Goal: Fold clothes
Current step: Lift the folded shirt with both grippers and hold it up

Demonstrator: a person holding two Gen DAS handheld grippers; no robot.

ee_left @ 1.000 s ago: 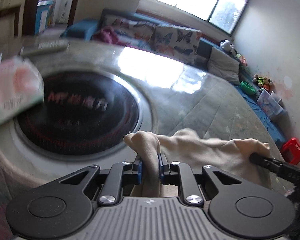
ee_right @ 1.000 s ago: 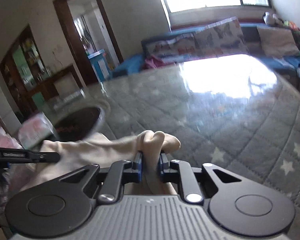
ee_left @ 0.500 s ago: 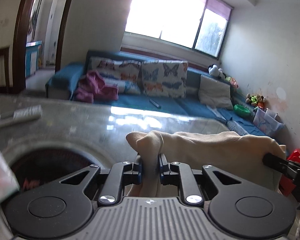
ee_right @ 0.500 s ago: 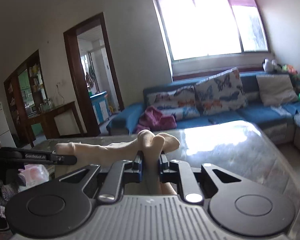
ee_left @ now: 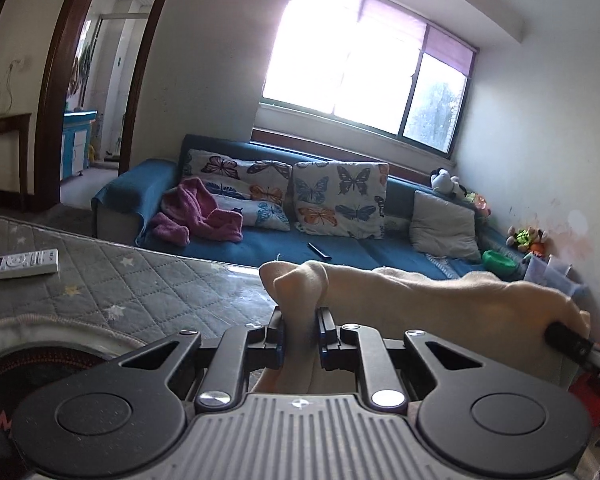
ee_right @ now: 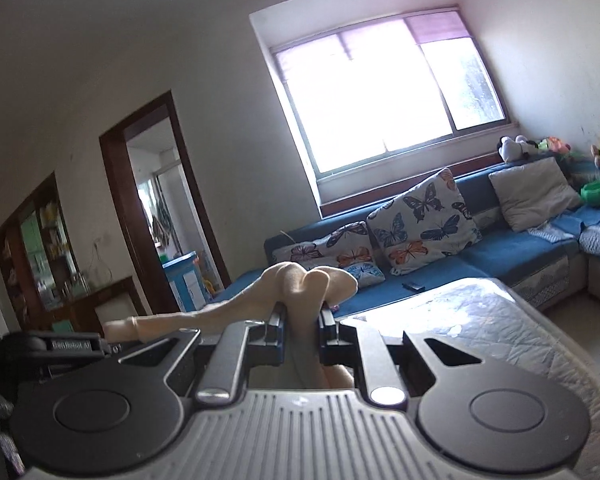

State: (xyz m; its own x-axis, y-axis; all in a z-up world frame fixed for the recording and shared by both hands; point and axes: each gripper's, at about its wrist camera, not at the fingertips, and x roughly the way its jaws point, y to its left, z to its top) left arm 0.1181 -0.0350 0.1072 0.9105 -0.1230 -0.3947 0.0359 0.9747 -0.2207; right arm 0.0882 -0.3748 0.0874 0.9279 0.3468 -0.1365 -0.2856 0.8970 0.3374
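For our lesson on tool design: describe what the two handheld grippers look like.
Both the left gripper and right gripper look alike: matte black linkage arms with silver screws, round black discs, a ribbed grey body, and jaws edged in blue. White lettering marks one side.

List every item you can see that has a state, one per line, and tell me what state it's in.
Left gripper: shut on the cream cloth.
Right gripper: shut on the same cloth.
Cream fabric garment: lifted, stretched between both grippers.
Silver remote control: lying flat on the grey quilted star-pattern table cover.
Pink garment: crumpled on the blue sofa.
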